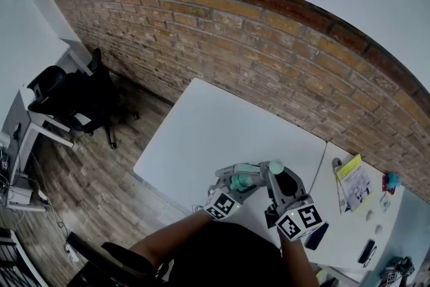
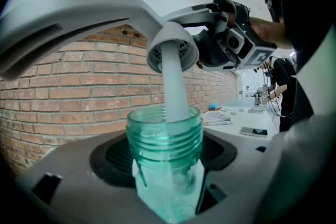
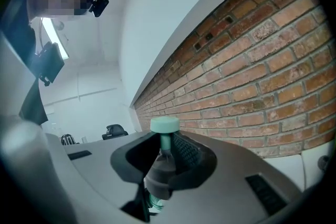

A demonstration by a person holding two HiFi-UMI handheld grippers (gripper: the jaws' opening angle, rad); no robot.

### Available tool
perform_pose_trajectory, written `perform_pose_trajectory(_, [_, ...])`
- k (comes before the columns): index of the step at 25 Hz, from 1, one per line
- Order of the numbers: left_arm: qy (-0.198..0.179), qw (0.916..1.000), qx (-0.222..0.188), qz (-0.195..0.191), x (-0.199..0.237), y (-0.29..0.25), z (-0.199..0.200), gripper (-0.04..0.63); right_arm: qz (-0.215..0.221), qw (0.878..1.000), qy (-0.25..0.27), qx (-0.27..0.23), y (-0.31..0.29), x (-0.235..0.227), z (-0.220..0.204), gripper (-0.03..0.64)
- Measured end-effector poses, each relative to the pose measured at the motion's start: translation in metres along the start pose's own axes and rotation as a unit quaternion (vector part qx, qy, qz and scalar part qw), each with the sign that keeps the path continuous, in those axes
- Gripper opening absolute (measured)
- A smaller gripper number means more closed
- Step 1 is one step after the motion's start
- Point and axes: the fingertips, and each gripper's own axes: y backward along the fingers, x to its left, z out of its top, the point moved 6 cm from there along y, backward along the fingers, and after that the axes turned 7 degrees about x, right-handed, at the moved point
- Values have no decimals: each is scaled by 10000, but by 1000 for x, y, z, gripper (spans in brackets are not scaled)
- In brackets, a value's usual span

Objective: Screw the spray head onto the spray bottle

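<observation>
**Over the desk (image 1: 215,138), spray head (image 3: 159,173) poised above the spray bottle (image 2: 165,136)**

Above the near edge of the desk, toward its right-hand end, the teal spray bottle is held in the air, mouth up, its threaded neck bare. The left hand-held gripper (image 1: 240,179) is clenched on it just below the threads. The spray head's white dip tube (image 2: 174,86) already runs down into the mouth. Its grey collar (image 2: 172,50) hangs clear above the neck, tilted rather than square to it. The right hand-held gripper (image 1: 273,173) grasps the head by its dark body, under the teal top (image 3: 165,124).

As I read it, the step in hand is feeding the tube in and bringing the collar down, and no thread is engaged yet. Next, the head needs straightening over the neck and lowering until the collar sits flat. Then it must be turned while the left hand-held gripper keeps the bottle steady. A crooked start could cross the threads.
</observation>
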Motion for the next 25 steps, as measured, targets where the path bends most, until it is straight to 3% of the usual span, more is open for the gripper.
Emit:
perform_pose_trajectory(15, [-2,10000,-30,-8,-1,0,1,325,32,9998,59,198,-14,3,-23,67])
perform_pose_trajectory(25, [-73,9999,-55,-78,-3,0,1,325,12,9978,262,602,-28,11,-59,67])
